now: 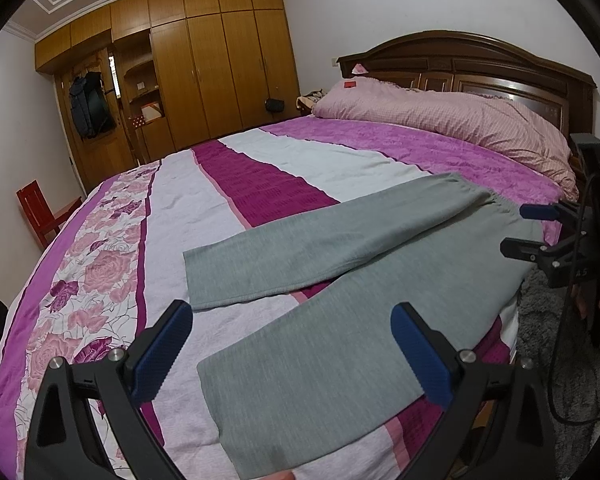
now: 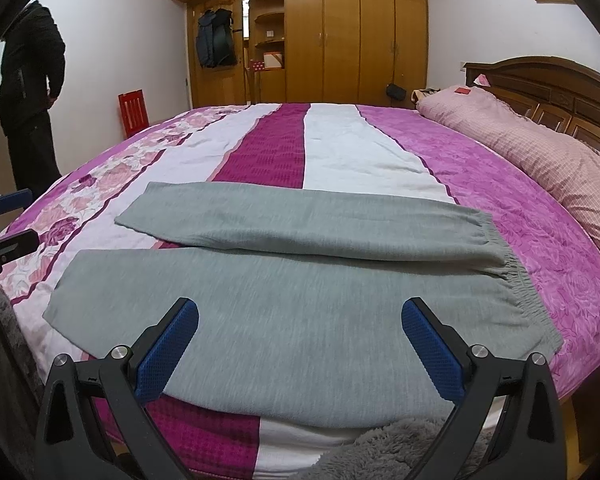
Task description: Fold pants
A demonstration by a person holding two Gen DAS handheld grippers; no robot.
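Currently, one pair of grey knitted jersey pants lies flat and unfolded on the bed with the pink, magenta and white striped floral cover, along the bed's near edge.

Long axis: runs left to right across the scene, parallel to the near edge of the bed. Elastic waistband at the right end, toward the pink checked pillow; both leg cuffs at the left end. Legs lie side by side in a narrow V, one near, one far, apart at the cuffs and meeting toward the waistband.

Left tongs: released, jaws spread wide, grasping nothing, hovering over the cuff of the near leg.

Right tongs: released, jaws spread wide, empty, hovering over the upper part of the near leg, with the waistband just to their right.

Judgement: each tongs is nearest its own end of the near leg, so a lengthwise fold of near leg onto far leg suits the layout; no fold is made yet.

Background: wooden wardrobe, a person in dark clothing standing at far left.
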